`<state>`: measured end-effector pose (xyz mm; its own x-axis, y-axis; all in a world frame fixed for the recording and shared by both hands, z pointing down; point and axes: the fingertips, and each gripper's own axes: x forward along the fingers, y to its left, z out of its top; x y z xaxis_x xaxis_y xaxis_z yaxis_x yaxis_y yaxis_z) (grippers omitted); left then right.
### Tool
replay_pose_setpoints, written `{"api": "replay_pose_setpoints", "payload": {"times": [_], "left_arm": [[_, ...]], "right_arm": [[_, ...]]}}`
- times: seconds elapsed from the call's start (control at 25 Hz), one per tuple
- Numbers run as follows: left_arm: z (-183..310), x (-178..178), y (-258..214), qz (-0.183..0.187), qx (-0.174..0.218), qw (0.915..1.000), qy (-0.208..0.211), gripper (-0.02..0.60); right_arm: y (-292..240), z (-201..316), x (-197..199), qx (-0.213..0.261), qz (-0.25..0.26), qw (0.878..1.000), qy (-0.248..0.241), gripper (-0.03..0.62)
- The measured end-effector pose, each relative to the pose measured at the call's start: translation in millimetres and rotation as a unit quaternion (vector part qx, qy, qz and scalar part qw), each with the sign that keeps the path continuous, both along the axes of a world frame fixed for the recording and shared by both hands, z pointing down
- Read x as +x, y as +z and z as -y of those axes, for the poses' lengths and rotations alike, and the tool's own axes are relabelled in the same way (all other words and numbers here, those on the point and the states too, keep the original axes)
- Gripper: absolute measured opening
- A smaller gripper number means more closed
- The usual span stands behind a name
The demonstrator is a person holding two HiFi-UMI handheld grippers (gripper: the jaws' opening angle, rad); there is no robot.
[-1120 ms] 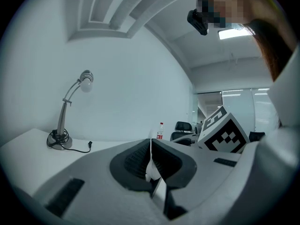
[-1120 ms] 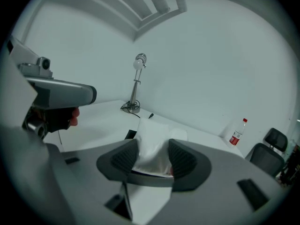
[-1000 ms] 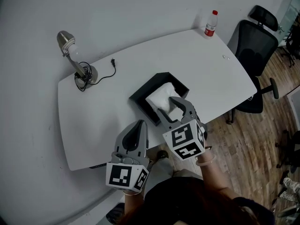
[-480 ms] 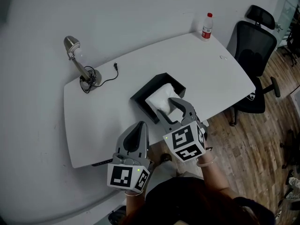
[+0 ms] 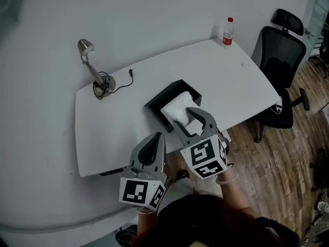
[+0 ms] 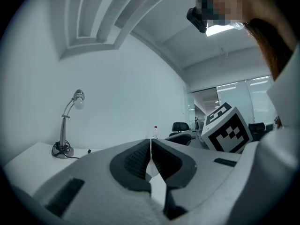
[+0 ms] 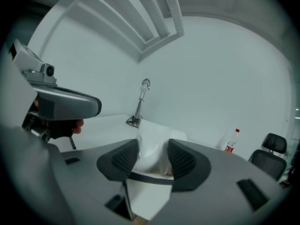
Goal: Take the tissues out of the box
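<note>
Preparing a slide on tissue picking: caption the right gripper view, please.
Right tongs grip the tissues at the box; lamp and bottle stand behind.

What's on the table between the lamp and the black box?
Just the silver desk lamp's black cord and plug, on bare white tabletop, in the head view.
</note>
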<state>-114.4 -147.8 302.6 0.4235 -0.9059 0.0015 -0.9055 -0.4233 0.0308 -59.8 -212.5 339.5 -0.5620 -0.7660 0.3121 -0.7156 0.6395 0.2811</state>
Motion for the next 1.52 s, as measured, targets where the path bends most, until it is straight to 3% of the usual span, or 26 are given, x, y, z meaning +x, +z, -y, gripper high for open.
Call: {"api": "replay_pose_setpoints", "payload": {"times": [1.52], "left_arm": [[-110.4,68.9,-12.0,0.023,0.019,0.9995,-0.008,0.026]], "right_arm": [[-32.9,-113.1,75.3,0.055,0.031,0.998,-0.011,0.209]]}}
